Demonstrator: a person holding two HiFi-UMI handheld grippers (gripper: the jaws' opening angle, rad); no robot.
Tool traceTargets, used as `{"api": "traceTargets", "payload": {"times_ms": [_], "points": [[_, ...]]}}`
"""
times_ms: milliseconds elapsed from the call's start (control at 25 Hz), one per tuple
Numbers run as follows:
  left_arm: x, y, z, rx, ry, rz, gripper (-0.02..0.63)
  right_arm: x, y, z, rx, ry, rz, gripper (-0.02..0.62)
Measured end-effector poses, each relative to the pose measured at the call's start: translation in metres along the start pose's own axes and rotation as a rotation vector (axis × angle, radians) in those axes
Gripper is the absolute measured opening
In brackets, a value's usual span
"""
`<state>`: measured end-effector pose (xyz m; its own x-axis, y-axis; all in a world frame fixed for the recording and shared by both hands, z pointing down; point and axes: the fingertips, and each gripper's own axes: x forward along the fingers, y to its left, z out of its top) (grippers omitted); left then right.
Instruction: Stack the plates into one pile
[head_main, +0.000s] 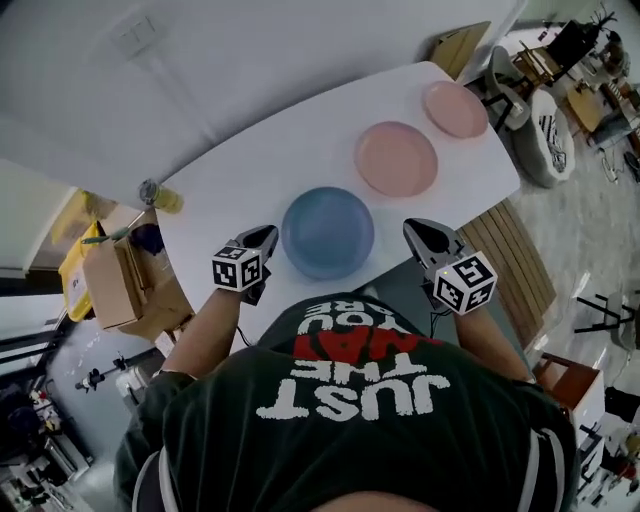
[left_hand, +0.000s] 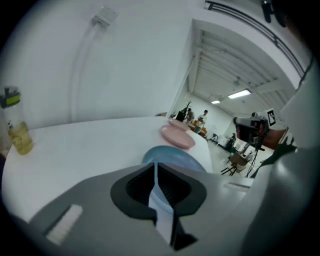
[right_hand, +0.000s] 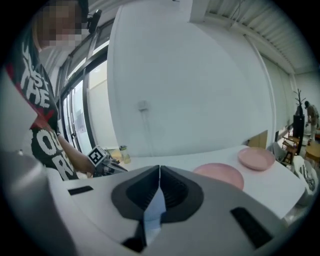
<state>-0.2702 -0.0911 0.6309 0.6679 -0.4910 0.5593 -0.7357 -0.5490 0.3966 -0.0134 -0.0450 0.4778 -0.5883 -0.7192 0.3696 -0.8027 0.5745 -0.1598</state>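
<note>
You hold your left hand-held gripper (head_main: 266, 235) and right hand-held gripper (head_main: 414, 230) clenched and empty at nine and three o'clock of the blue plate (head_main: 328, 232), seemingly poised to begin stacking.

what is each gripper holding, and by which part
Nothing: the left gripper and the right gripper are both shut and empty, flanking the blue plate.

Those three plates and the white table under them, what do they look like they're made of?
The round blue plate and the two round pink plates, nearer and farther, look like matte plastic or satin-glazed ceramic: the pastel colour is even and the sheen soft, with no sharp glare. I cannot tell which. The white table looks like smooth laminate or painted board: flat, uniform, no grain.
</note>
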Motion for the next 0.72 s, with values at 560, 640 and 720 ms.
{"api": "traceTargets", "payload": {"times_ms": [560,640,720], "points": [[0.059,0.021,-0.09,-0.475,0.285,0.004,0.072,0.018,-0.02,-0.025,0.032,0.061,0.016,0.006],[0.063,0.022,-0.087,-0.566,0.256,0.002,0.044,0.016,-0.022,-0.029,0.037,0.071,0.009,0.006],[0.065,0.02,-0.081,-0.613,0.237,-0.01,0.025,0.015,-0.025,-0.032,0.036,0.078,0.003,0.006]]}}
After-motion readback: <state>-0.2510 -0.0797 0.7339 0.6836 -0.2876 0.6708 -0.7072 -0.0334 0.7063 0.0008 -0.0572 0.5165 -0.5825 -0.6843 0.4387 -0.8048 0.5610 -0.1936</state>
